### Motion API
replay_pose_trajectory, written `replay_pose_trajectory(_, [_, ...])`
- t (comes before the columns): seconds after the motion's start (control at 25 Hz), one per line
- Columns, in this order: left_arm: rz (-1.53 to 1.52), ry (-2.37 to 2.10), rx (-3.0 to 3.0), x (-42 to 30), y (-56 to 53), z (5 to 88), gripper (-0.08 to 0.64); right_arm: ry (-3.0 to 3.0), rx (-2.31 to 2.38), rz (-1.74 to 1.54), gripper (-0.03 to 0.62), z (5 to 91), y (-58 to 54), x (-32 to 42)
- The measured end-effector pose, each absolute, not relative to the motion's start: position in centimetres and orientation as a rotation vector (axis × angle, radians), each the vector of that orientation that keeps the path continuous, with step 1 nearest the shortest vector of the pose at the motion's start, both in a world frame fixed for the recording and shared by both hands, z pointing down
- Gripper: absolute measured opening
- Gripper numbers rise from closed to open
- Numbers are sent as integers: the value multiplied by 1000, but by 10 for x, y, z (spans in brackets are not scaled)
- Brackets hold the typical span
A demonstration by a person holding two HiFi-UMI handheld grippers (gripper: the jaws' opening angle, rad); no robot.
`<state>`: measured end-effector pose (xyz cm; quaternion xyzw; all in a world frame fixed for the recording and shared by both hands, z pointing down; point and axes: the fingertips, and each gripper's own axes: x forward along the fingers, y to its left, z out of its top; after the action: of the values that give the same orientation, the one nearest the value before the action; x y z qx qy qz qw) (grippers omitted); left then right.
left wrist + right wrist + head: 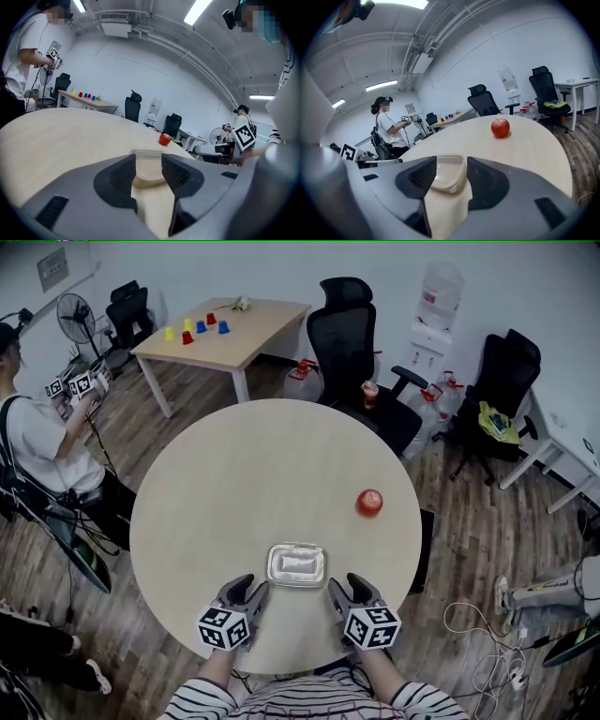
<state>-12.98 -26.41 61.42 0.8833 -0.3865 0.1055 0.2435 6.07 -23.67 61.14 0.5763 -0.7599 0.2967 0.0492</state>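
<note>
The container [296, 564] is a shallow rectangular box of clear plastic with rounded corners and a lid on it; its top catches the light, and what is inside cannot be told. It lies flat on the round table [244, 484].

The left gripper [251, 585] sits just beside the container's near left corner. Its fingers [123, 173] stand moderately apart with nothing clasped, and the container shows through the gap, just past the tips. The right gripper [347, 582] sits just beside the container's near right corner. Its fingers [424, 176] are likewise parted and hold nothing, with the box beyond their tips.

A red apple [369, 502] stands beyond the container and to its right, well apart from it.

The table top is pale, smooth wood with a plain edge, and the container lies near its edge closest to the person holding the grippers. Around it is a wood-plank floor [469, 521].

Far beyond the container stands a black office chair [349, 334]. Behind that chair and to the left is a rectangular table [244, 334] with small coloured cups [197, 327] on it. Far beyond and to the right of the container is a water dispenser [433, 320]. Well off to the container's left, a person [37, 446] in a white shirt holds another pair of grippers.
</note>
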Motion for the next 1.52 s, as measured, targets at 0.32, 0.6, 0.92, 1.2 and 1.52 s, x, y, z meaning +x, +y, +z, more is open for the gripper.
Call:
replay_pose_trajectory(0.32, [330,-1072,2377,-117,-288,630,161,-2319,1665,942,213,632,-264,64])
replay_pose_trajectory(0.6, [359,-1065,2313,-113,-301,649,161,-2339,1602,1008,204,650,-283,56])
replay_pose_trajectory(0.92, [352,-1065,2271,-113,-305,662,161,-2333,1582,1067,192,667,-290,48])
replay_pose_trajectory(1.2, [326,-1035,2245,-108,-312,666,161,-2305,1585,1124,170,674,-294,47])
replay_pose_trajectory(1.52, [319,-1031,2232,-108,-313,667,161,-2293,1603,1124,135,674,-296,45])
